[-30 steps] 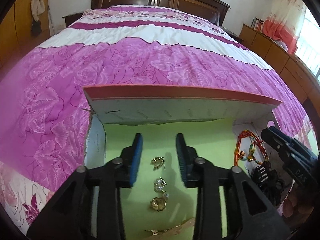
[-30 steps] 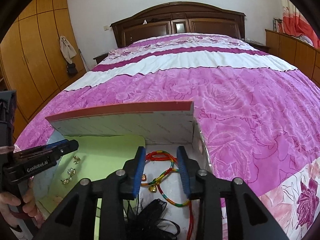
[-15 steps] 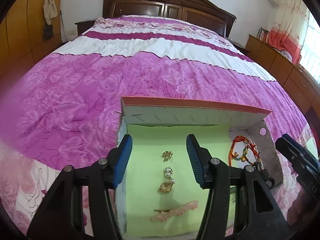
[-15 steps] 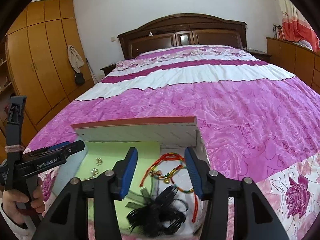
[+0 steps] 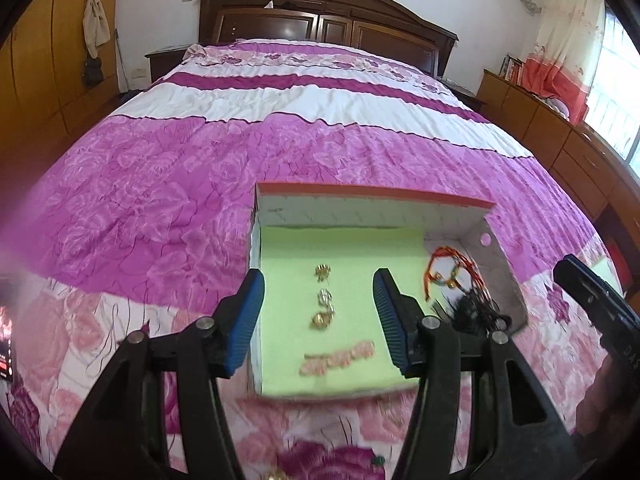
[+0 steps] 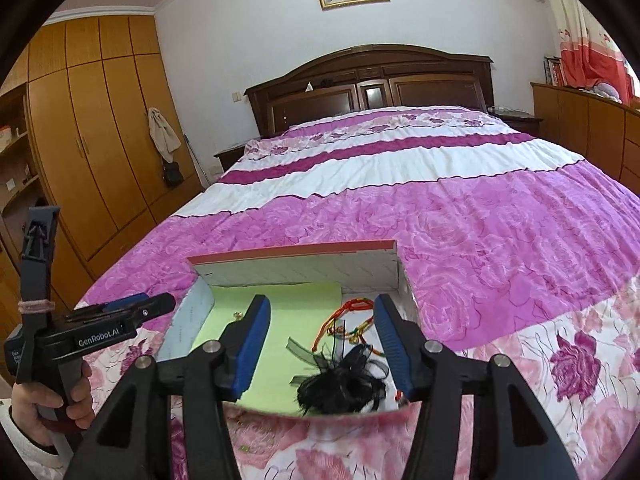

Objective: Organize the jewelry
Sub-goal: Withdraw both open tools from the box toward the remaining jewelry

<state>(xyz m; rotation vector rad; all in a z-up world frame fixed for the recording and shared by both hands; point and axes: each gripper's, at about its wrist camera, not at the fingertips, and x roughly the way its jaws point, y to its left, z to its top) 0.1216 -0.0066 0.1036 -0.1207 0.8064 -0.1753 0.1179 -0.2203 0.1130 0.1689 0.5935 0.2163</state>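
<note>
Earrings (image 5: 323,298) and pink hairclip (image 5: 338,357) lie on green pad (image 5: 288,256).

Ahead of both claws the box's upright far wall (image 5: 372,210) blocks passage, while bare green lining (image 5: 288,280) lies clear between the left claw's (image 5: 318,320) fingers around the gold pieces (image 5: 322,296).

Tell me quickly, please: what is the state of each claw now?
Left claw: open, holding nothing, above the box.
Right claw: opening, nothing gripped, above the black hair accessory.
</note>
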